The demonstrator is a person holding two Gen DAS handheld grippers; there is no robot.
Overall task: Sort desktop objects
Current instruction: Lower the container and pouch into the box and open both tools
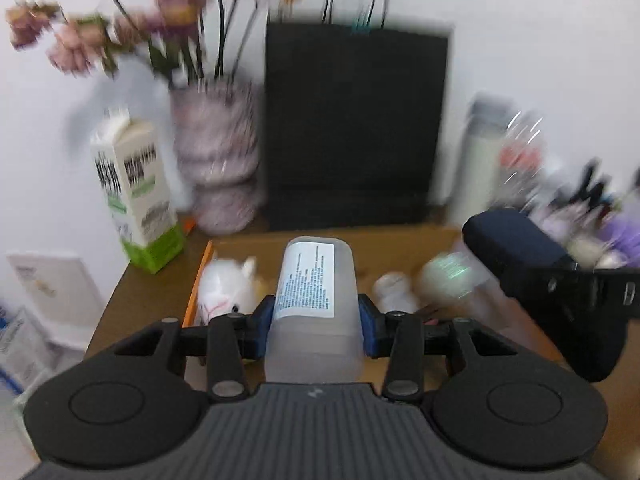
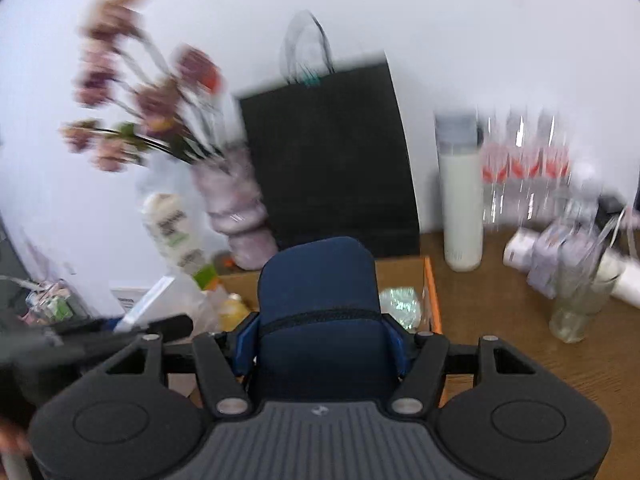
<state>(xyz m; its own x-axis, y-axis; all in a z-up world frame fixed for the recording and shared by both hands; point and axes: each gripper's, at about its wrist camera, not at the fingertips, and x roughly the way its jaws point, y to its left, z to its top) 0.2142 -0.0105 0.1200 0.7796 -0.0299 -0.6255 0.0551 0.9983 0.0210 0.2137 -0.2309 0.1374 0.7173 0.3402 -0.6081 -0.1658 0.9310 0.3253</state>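
My left gripper (image 1: pixel 316 320) is shut on a translucent white plastic bottle (image 1: pixel 314 300) with a printed label, held above an open cardboard box (image 1: pixel 400 236). In the box lie a white plush toy (image 1: pixel 228 288), a small white item (image 1: pixel 394 292) and a shiny foil-wrapped item (image 1: pixel 452 276). My right gripper (image 2: pixel 322 344) is shut on a dark blue zipped case (image 2: pixel 318 304), held over the same box (image 2: pixel 430 284). The case and right gripper also show in the left wrist view (image 1: pixel 552 280) at the right. Both views are motion-blurred.
A black paper bag (image 1: pixel 356 128) stands behind the box. A flower vase (image 1: pixel 216 160) and a milk carton (image 1: pixel 134 196) stand at left. A white flask (image 2: pixel 460 196), water bottles (image 2: pixel 524 168), a glass (image 2: pixel 580 304) and purple packets (image 2: pixel 556 256) stand on the wooden desk (image 2: pixel 500 320) at right.
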